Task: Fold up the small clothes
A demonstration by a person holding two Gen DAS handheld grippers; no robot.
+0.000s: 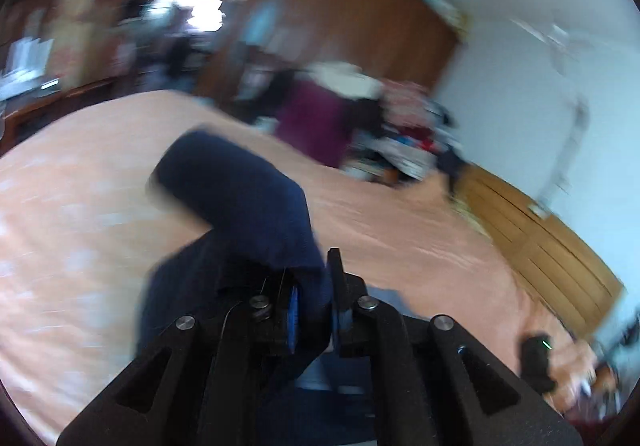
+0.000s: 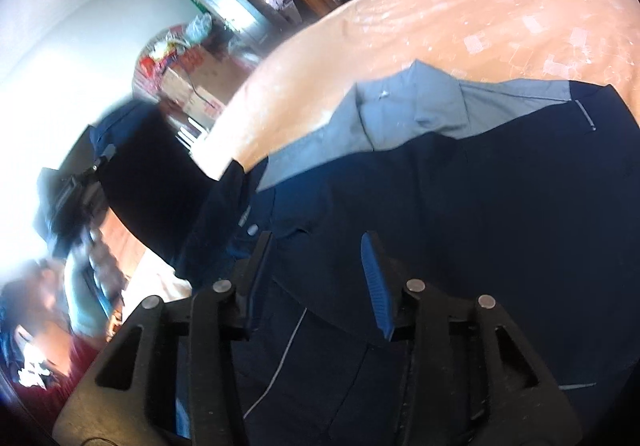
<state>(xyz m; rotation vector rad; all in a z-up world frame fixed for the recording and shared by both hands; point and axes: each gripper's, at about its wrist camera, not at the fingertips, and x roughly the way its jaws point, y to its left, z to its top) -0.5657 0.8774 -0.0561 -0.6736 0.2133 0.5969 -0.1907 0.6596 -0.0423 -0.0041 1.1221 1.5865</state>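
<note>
Left fingers (image 1: pixel 334 286) apparently pinch navy garment (image 1: pixel 248 201); right fingers (image 2: pixel 376 282) apart above it.

Bed (image 2: pixel 460 17) under a peach-orange patterned cover.
Spread flat on it: a navy garment (image 2: pixel 500 213) with a grey panel at the upper edge.

A navy blue garment (image 2: pixel 480 213) with a grey panel and thin pale piping lies on a peach-orange bedspread (image 2: pixel 460 13) scattered with faint, possibly white, blurred patches. Black gripper fingers (image 2: pixel 260 266) carry bright blue pads (image 2: pixel 376 286).
</note>
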